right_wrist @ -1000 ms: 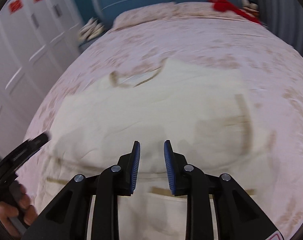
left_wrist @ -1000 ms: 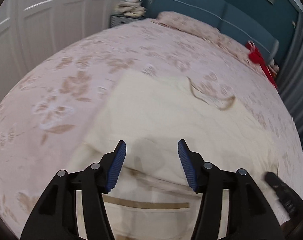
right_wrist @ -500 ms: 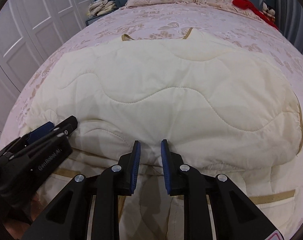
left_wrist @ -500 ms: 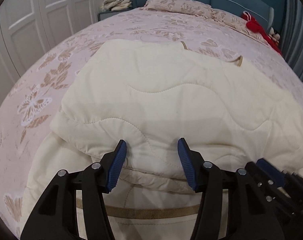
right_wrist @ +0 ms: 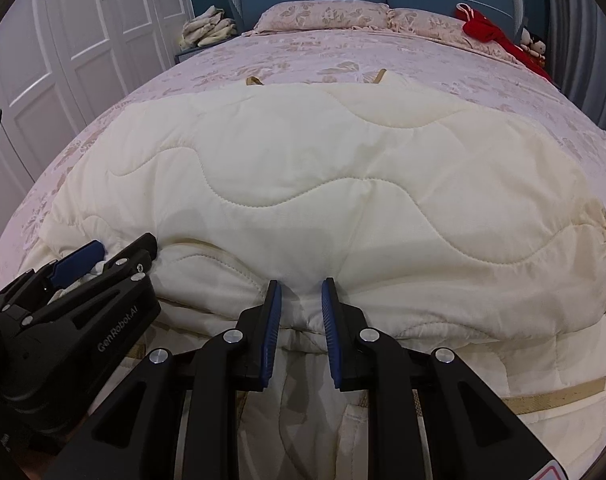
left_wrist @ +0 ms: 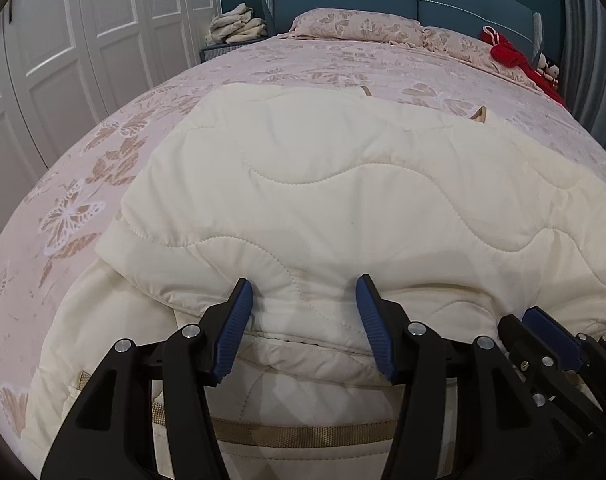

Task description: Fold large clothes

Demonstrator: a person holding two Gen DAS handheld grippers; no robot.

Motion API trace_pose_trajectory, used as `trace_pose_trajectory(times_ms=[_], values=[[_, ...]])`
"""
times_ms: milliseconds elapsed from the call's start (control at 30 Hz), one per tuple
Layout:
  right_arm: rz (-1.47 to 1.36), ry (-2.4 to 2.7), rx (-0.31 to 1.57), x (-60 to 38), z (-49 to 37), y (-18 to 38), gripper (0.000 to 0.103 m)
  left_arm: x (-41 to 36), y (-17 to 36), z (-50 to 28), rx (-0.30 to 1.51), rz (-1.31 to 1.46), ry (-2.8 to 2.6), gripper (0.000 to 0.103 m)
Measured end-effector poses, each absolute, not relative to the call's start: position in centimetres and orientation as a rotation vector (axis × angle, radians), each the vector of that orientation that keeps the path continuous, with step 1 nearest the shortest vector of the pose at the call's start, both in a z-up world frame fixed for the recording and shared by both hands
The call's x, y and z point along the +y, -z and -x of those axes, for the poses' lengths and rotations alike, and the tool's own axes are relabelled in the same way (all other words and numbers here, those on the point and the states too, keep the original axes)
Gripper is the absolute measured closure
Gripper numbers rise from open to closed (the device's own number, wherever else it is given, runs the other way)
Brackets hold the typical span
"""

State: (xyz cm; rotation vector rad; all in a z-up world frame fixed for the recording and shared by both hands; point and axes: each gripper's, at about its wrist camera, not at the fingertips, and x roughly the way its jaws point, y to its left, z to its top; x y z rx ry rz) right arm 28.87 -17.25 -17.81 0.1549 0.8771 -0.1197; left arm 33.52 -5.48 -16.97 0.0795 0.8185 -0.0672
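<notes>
Quilt [left_wrist: 343, 184] is now seen doubled over on the bed [left_wrist: 103, 152], top layer brought down to the near edge versus a second ago. Left claw [left_wrist: 303, 320] is spread wide, released, at the fold. Right claw [right_wrist: 299, 312] is narrowed, pinching quilt edge. First fold judged done; release expected next.

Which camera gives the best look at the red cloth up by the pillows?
The right wrist view: the red cloth is larger there, trailing down the bed's far right edge. The left wrist view shows it too, smaller and nearer the frame edge.
</notes>
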Motion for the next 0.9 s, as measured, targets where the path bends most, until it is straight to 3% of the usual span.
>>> trace_pose_trajectory(times_ms=[367, 500, 700, 900], values=[[-0.261, 0.051, 0.907, -18.9, -28.9, 16.8, 0.084, -4.2, 15.5, -33.6, 0.838, 0.005, 0.134, 0.048], [-0.270, 0.010, 0.947, -20.1, -29.0, 13.2, 0.076, -1.5, 12.3, -34.3, 0.857, 0.068, 0.185, 0.047], [-0.349, -0.005, 0.863, -22.4, -34.9, 8.5, 0.070, 1.4, 7.4, -42.9, 0.835, 0.162, 0.124, 0.038], [-0.429, -0.078, 0.901, -21.5, -45.5, 9.7, 0.069, 0.7, 9.3, -52.5, 0.923, 0.157, 0.052, 0.038]])
